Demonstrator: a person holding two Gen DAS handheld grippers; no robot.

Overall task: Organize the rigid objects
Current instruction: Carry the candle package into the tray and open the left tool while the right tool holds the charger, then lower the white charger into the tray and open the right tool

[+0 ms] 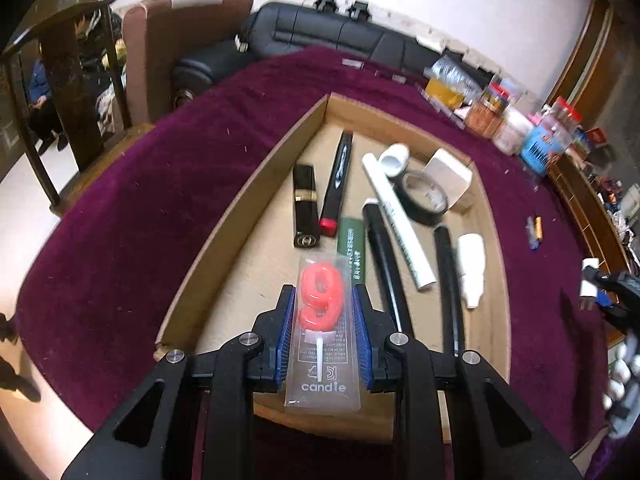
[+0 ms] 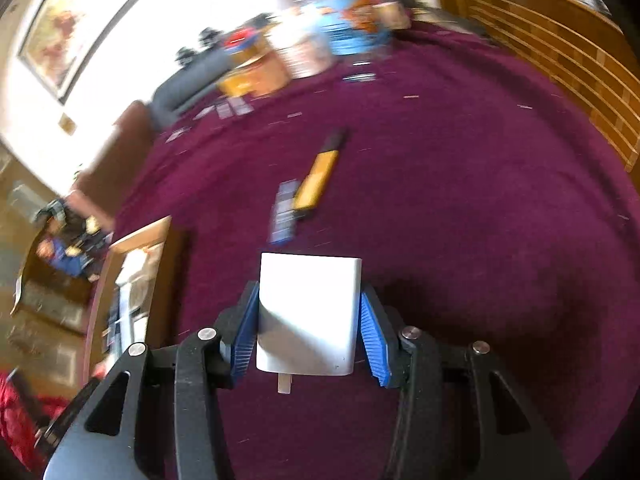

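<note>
We see a purple cloth [image 1: 160,184] over the table with a cardboard tray [image 1: 244,184] on it, holding a lipstick [image 1: 306,210], a pen box [image 1: 338,180], a white tube [image 1: 398,220], a tape roll [image 1: 426,198] and a small white bottle [image 1: 472,268] (among others). Our left gripper [image 1: 323,312] is clamped on a packaged red "9" candle [image 1: 322,328] above the tray's near end. Our right gripper [image 2: 308,320] grips a white charger [image 2: 308,312] over bare cloth right of the tray, a yellow battery [image 2: 316,184] lying beyond it
</note>
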